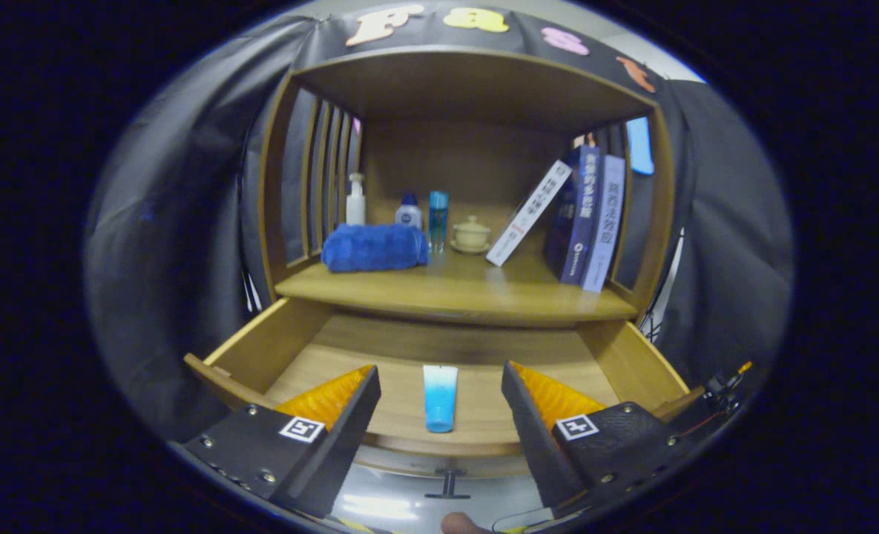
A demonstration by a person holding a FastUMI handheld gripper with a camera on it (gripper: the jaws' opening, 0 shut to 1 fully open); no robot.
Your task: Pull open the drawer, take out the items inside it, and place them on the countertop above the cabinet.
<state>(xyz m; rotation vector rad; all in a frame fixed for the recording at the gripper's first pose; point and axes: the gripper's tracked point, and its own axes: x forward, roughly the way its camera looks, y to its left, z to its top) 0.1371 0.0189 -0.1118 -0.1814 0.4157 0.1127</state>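
Note:
The wooden drawer (261,348) stands pulled out below the cabinet's countertop (454,293). A blue and white tube (439,397) lies on the drawer's floor, near its front wall. My gripper (439,371) hangs open above the drawer's front, and the tube lies between its two fingers, clear of both. The drawer's dark handle (448,486) shows below, between the fingers.
On the countertop lie a rolled blue towel (374,247), a white pump bottle (355,200), a small white bottle with a blue cap (409,211), a tall blue bottle (438,219), a lidded cream cup (472,233) and several books (584,219) leaning at the right. Slatted side walls and a top board enclose it.

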